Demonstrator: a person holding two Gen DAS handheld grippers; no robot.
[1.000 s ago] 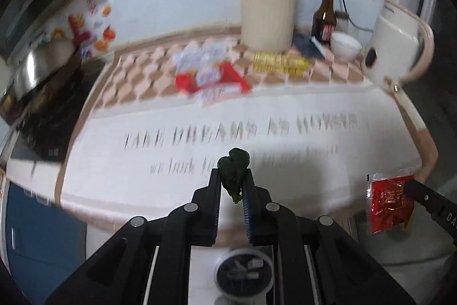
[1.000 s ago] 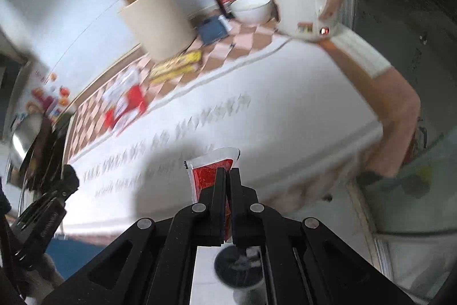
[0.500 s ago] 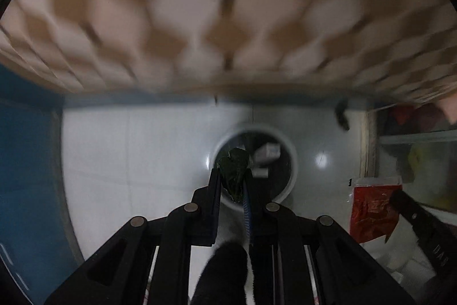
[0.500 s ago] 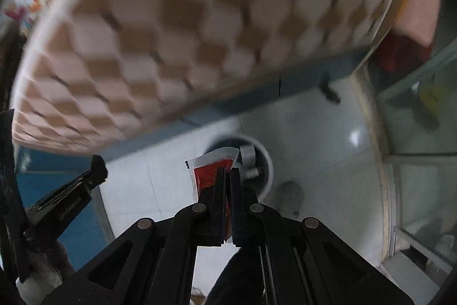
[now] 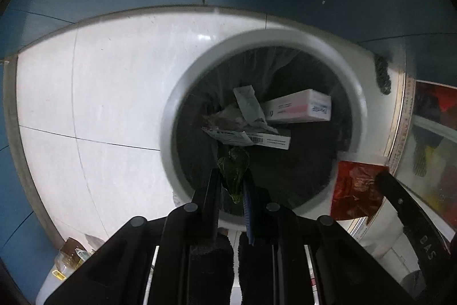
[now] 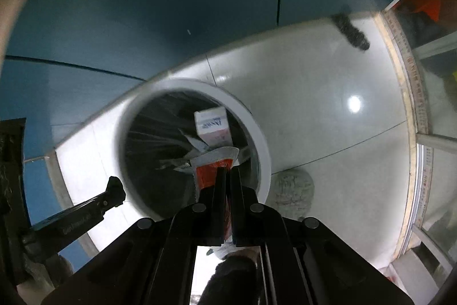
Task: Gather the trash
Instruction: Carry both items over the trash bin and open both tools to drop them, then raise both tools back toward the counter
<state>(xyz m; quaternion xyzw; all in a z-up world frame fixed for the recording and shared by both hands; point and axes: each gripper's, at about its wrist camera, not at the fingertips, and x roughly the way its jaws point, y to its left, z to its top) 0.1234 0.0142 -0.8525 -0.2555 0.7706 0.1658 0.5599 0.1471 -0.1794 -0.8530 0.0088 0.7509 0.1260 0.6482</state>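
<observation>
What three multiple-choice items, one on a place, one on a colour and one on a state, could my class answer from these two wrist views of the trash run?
1. Where does the green scrap in the left gripper hang?
A. over a sink
B. over the near edge of the round bin
C. on a shelf

2. What colour is the packet in the right gripper?
A. red with a white top
B. yellow
C. blue

3. What is the state of the bin?
A. lidded
B. overturned
C. open, with boxes and paper inside

Answers:
1 B: the scrap shows against the dark liner just inside the rim.
2 A: red body, white strip.
3 C: a white box and papers lie in view.
</observation>
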